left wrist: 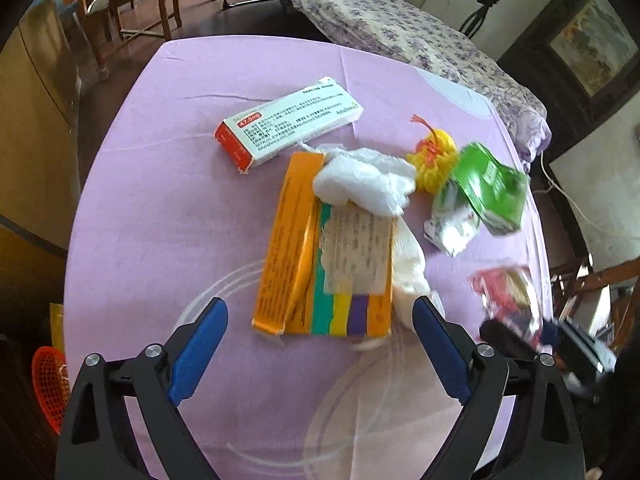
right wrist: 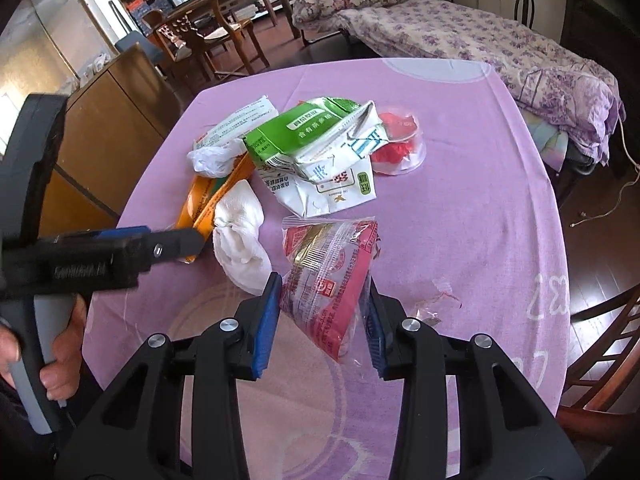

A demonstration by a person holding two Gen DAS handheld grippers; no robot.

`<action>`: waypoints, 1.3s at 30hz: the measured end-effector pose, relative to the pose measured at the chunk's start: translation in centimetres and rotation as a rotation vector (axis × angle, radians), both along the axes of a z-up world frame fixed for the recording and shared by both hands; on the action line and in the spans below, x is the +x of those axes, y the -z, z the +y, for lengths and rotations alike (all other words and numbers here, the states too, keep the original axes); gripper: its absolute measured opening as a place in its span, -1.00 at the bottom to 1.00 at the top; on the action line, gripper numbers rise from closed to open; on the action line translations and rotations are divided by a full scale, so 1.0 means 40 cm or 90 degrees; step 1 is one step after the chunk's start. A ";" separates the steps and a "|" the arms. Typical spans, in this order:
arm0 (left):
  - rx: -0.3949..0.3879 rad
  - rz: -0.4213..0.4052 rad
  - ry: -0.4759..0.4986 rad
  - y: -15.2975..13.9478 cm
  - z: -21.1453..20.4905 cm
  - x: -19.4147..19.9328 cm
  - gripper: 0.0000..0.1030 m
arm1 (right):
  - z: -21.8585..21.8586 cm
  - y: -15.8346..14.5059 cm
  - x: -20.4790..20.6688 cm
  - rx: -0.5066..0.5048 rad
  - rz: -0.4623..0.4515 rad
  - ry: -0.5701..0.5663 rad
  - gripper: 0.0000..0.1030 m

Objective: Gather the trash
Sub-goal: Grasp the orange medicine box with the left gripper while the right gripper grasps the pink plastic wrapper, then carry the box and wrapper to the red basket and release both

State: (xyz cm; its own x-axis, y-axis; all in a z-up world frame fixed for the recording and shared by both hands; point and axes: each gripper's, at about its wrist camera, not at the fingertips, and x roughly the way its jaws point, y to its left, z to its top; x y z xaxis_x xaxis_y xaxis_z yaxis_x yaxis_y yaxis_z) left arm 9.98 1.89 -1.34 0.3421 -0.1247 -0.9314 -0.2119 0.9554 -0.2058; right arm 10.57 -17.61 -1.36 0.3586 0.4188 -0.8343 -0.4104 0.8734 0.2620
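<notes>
Trash lies on a purple-clothed table [left wrist: 160, 200]. My left gripper [left wrist: 320, 320] is open just before an orange striped box [left wrist: 320, 256], empty. Around the box lie a white medicine box [left wrist: 288, 124], a crumpled white bag [left wrist: 364, 180], a white tissue [left wrist: 408, 276], a yellow net [left wrist: 434, 160] and a crushed green-white carton [left wrist: 480, 196]. My right gripper [right wrist: 320, 312] is shut on a red-and-clear snack wrapper [right wrist: 328, 276], held just above the table. The right wrist view also shows the carton [right wrist: 316, 152], the tissue [right wrist: 240, 236], a red jelly cup [right wrist: 400, 140] and the left gripper [right wrist: 172, 248].
A small clear plastic scrap [right wrist: 432, 308] lies to the right of my right gripper. A red basket [left wrist: 48, 392] sits on the floor at the left. A bed [right wrist: 500, 48] stands behind the table, wooden chairs [right wrist: 208, 40] at the far left and a chair [right wrist: 600, 352] at the right edge.
</notes>
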 end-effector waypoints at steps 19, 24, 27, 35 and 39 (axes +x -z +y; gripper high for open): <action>0.097 -0.017 0.013 0.026 -0.007 0.043 0.12 | 0.004 0.011 -0.001 -0.001 0.006 -0.003 -0.22; 0.069 -0.027 0.017 -0.005 0.013 -0.016 0.12 | 0.009 0.007 -0.005 0.002 0.004 -0.007 -0.22; 0.014 -0.024 0.031 -0.024 0.019 -0.062 0.12 | 0.009 0.005 -0.005 0.010 0.007 -0.010 -0.22; 0.010 -0.051 0.017 -0.076 0.026 -0.161 0.12 | 0.010 -0.014 -0.020 0.036 -0.012 -0.013 -0.22; 0.015 -0.073 -0.011 -0.115 0.053 -0.227 0.12 | 0.031 -0.034 -0.044 0.051 -0.015 -0.020 -0.22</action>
